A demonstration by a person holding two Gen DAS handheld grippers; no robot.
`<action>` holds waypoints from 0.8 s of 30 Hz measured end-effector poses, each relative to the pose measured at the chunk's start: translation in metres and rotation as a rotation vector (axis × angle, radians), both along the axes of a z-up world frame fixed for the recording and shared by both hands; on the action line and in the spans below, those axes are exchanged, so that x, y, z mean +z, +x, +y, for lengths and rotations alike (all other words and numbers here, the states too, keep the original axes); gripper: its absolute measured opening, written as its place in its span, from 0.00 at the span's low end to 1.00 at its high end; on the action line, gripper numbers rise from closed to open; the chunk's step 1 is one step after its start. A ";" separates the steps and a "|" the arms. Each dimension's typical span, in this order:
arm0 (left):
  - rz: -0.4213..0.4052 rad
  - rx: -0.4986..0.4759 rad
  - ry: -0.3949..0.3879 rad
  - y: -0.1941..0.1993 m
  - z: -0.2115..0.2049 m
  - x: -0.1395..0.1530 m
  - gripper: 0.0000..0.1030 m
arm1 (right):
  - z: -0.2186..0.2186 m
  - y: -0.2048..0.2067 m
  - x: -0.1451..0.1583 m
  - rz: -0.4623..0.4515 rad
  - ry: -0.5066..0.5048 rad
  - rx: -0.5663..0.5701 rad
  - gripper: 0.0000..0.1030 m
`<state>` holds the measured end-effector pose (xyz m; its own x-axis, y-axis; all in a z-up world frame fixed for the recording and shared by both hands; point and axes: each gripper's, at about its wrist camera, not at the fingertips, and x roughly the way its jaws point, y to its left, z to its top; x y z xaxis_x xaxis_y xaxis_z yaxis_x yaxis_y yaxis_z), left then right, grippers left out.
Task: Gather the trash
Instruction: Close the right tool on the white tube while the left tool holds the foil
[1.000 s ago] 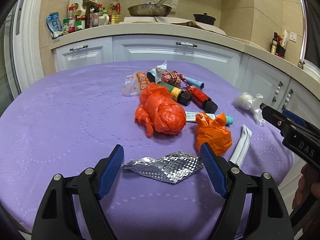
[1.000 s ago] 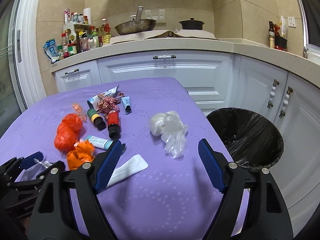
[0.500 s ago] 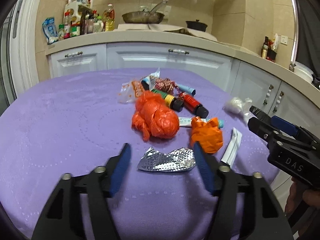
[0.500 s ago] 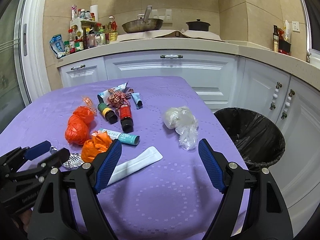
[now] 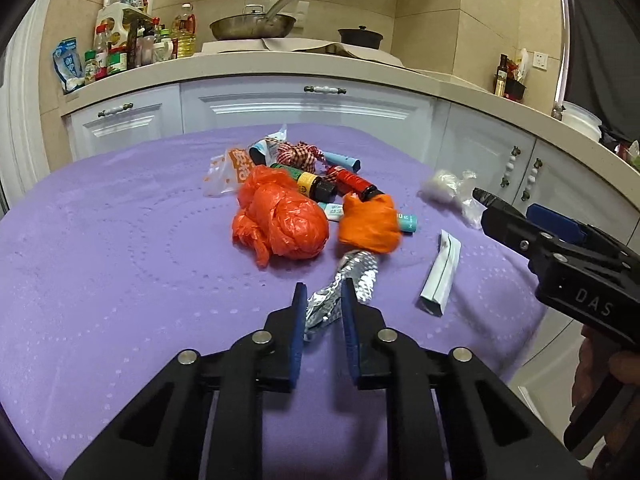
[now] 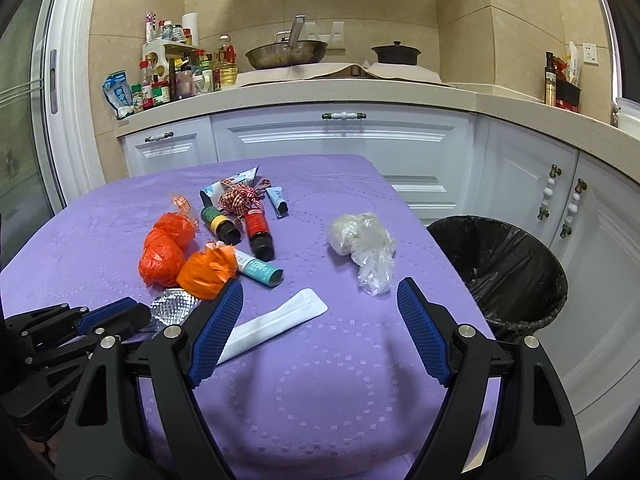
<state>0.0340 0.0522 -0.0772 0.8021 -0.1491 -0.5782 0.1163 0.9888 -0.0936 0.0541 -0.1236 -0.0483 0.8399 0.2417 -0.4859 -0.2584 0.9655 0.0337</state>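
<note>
My left gripper (image 5: 322, 304) is shut on a crumpled silver foil wrapper (image 5: 348, 284), which also shows in the right wrist view (image 6: 172, 306). Beyond it lie two orange plastic bags (image 5: 280, 220) (image 5: 370, 226), bottles (image 5: 354, 182), a teal tube (image 6: 258, 268) and a white flat packet (image 5: 440, 276) on the purple table (image 5: 120, 260). My right gripper (image 6: 320, 320) is open and empty above the table's near edge, with a clear plastic wad (image 6: 364, 240) beyond it. The black-lined trash bin (image 6: 504, 268) stands on the floor to the table's right.
White kitchen cabinets (image 6: 344, 140) and a counter with a pan (image 6: 286, 54), a pot and several bottles lie behind the table. The right gripper's body (image 5: 568, 268) shows at the right of the left wrist view.
My left gripper has closed on the foil wrapper, which now stands bunched up between the pads. The right gripper has stayed open and shifted slightly.
</note>
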 end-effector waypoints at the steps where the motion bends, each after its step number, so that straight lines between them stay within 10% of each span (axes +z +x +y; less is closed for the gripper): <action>1: 0.001 -0.001 -0.002 -0.002 0.001 0.000 0.16 | 0.001 -0.001 0.000 0.000 0.001 0.004 0.75; 18: -0.014 0.177 -0.009 -0.027 0.036 0.007 0.15 | 0.049 0.000 -0.044 0.043 -0.105 0.038 0.74; 24: -0.016 0.187 -0.018 -0.028 0.038 0.005 0.15 | 0.017 0.000 -0.041 0.055 -0.076 -0.042 0.42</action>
